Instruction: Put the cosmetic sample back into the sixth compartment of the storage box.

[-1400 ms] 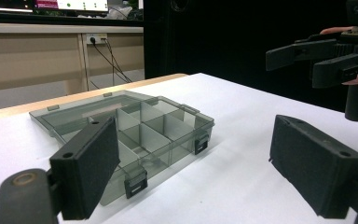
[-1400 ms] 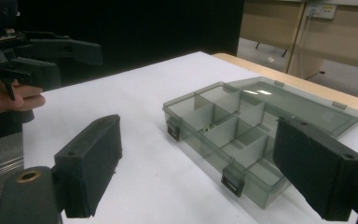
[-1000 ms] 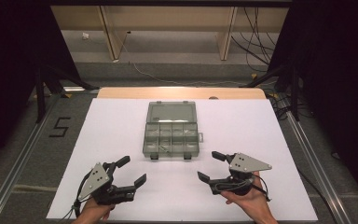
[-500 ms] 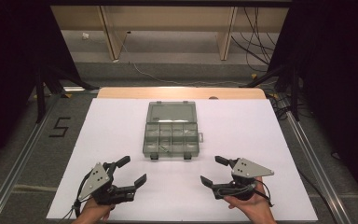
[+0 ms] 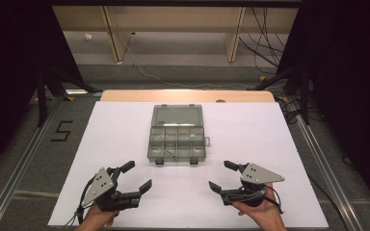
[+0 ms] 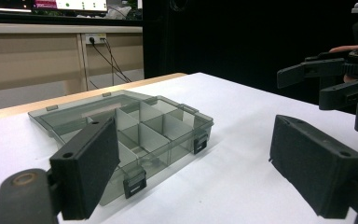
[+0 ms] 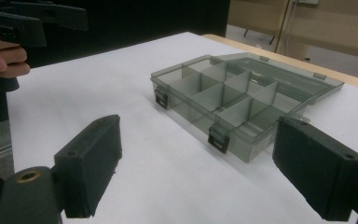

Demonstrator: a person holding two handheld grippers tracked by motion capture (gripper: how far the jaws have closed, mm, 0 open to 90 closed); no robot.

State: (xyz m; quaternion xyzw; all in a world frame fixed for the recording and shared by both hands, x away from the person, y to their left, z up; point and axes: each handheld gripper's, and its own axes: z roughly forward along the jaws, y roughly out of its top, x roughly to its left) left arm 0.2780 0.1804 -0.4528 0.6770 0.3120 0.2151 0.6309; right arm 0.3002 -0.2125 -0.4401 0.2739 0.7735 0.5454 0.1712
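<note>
A smoky clear plastic compartment box (image 5: 177, 139) lies open in the middle of the white table, its lid (image 5: 177, 116) flat behind it and two black latches at its front. The box (image 6: 135, 135) has several divided cells. My left gripper (image 5: 137, 174) rests near the front edge, left of the box, open and holding nothing. My right gripper (image 5: 222, 175) sits open and empty to the front right, with a hand (image 5: 262, 214) around its handle. In the left gripper view my own gripper (image 6: 191, 156) frames the box corner. The right gripper view shows my own gripper (image 7: 200, 161) facing the box (image 7: 233, 98).
The white table top (image 5: 115, 130) ends at a wooden strip (image 5: 125, 95) on the far side. Metal rails (image 5: 24, 159) run along both sides of the table, and a "5" mark (image 5: 61, 131) is on the floor at left. Cables (image 5: 173, 79) trail across the floor behind.
My right gripper has drifted slightly toward the near edge of the table. The left gripper and the box have not moved.
</note>
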